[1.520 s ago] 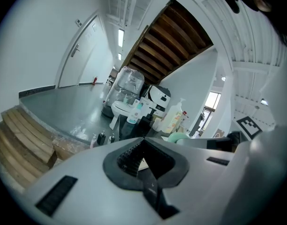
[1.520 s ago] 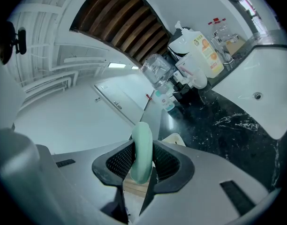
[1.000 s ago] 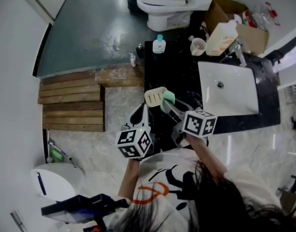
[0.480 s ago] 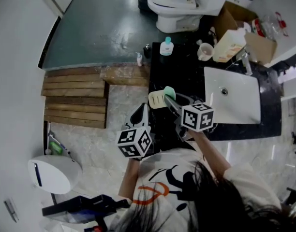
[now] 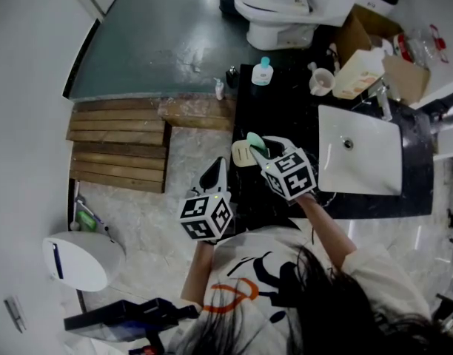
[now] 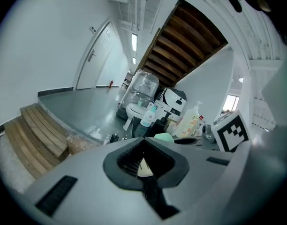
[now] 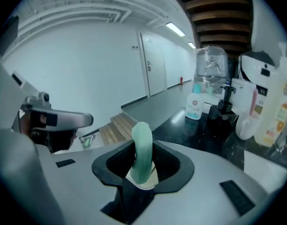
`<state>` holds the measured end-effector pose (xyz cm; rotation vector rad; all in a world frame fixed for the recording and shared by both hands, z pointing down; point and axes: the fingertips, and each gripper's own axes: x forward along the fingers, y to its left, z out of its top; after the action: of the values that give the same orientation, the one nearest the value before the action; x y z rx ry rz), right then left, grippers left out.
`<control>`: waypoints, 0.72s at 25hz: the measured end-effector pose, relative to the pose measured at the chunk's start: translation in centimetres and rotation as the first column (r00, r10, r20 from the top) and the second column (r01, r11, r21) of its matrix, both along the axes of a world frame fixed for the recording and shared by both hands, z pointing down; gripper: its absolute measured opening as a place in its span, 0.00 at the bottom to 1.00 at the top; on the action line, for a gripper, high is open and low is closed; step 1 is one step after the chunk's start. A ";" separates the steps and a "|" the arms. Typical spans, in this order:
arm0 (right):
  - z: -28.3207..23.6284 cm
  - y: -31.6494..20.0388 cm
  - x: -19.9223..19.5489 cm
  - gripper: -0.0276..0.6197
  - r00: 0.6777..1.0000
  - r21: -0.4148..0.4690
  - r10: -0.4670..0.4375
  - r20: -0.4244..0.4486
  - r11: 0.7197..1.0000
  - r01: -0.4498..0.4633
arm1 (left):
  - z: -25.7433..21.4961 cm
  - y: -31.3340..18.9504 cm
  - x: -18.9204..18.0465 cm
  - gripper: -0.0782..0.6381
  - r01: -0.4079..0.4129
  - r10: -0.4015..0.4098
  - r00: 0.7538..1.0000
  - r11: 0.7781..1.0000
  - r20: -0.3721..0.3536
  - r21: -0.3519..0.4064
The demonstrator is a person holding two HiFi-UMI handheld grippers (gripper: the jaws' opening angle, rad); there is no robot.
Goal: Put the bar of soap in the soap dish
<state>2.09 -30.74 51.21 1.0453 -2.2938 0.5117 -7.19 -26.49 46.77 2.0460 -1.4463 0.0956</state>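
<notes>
Got the soap point(image 7: 142, 146) pinched upright in the right gripper point(image 7: 141, 175) just over the dish point(image 5: 240, 154), with the left gripper point(image 6: 146, 173) closed, empty.

Both tools look alike on my feed. The left gripper point(image 5: 216, 170) and right gripper point(image 5: 256, 146) have pale grey shells and black ribbed jaw linings, with dark rectangular slots set into the housing. Each carries a white cube point(image 5: 206, 217) printed with black square markers. The person holding them wears a short-sleeved white T-shirt point(image 5: 245, 261) with a black and orange print, and has long dark hair point(image 5: 345, 302).
</notes>
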 end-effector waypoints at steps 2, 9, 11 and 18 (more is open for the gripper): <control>0.7 0.3 -0.2 0.23 0.991 0.026 -0.060 -0.116 0.998 0.064 | 0.0 0.0 -0.1 0.11 0.001 -0.001 1.000 1.000 0.001 0.000; 2.5 1.3 -1.0 0.23 0.946 0.023 -0.184 -0.267 0.980 0.197 | 0.1 -0.1 -0.5 0.11 0.013 -0.013 1.000 1.000 0.001 -0.001; 2.5 1.2 -1.2 0.23 0.947 0.020 -0.191 -0.259 0.979 0.203 | 0.1 -0.1 -0.6 0.11 0.015 -0.015 1.000 1.000 0.001 -0.001; 2.5 1.2 -1.3 0.23 0.949 0.026 -0.198 -0.247 0.977 0.210 | 0.3 -0.1 -0.2 0.11 0.007 -0.007 1.000 1.000 0.000 -0.003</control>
<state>0.75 -29.54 53.69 0.8306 -2.1726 0.2269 -7.43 -26.59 47.04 2.0382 -1.4521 0.0949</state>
